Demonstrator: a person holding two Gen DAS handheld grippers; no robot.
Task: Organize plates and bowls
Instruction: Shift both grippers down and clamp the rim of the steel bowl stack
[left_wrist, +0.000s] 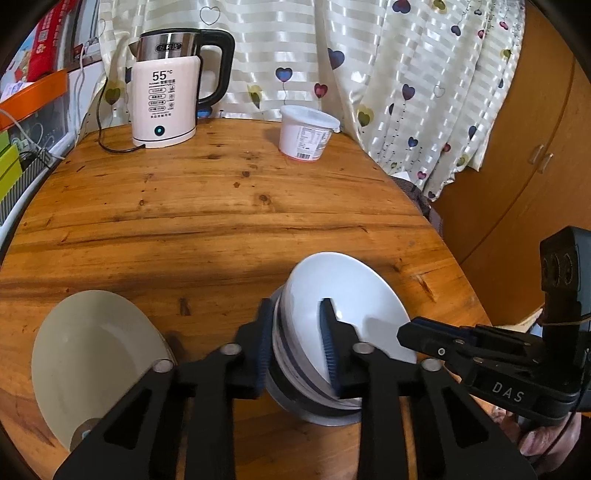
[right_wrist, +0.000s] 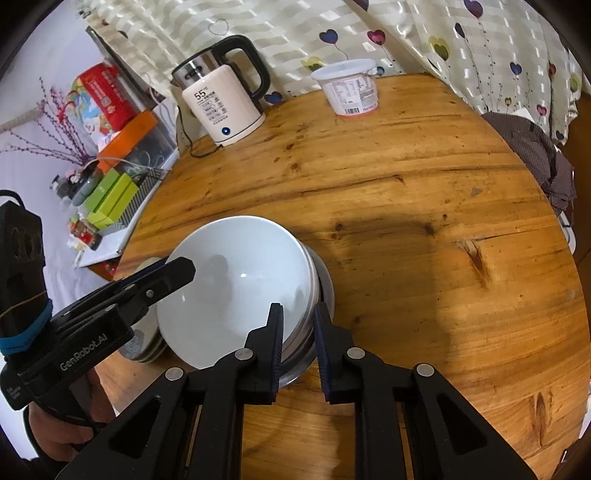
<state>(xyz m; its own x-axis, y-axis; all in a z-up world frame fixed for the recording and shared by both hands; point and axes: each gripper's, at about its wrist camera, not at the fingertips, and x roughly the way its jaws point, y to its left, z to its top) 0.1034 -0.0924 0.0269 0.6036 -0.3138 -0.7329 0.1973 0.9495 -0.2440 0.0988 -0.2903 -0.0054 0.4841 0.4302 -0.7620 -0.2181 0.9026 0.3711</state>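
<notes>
A white bowl tops a small stack of striped bowls that sits in a metal bowl near the table's front edge. My left gripper is shut on the stack's left rim, one pad inside the white bowl and one outside. My right gripper is shut on the opposite rim in the same way. Each gripper shows in the other's view, at the side of the bowl. A pale plate lies to the left of the stack.
On the round wooden table, an electric kettle with its cord stands at the back left and a lidded white tub at the back. Boxes crowd a shelf on the left. A wooden cabinet stands at the right.
</notes>
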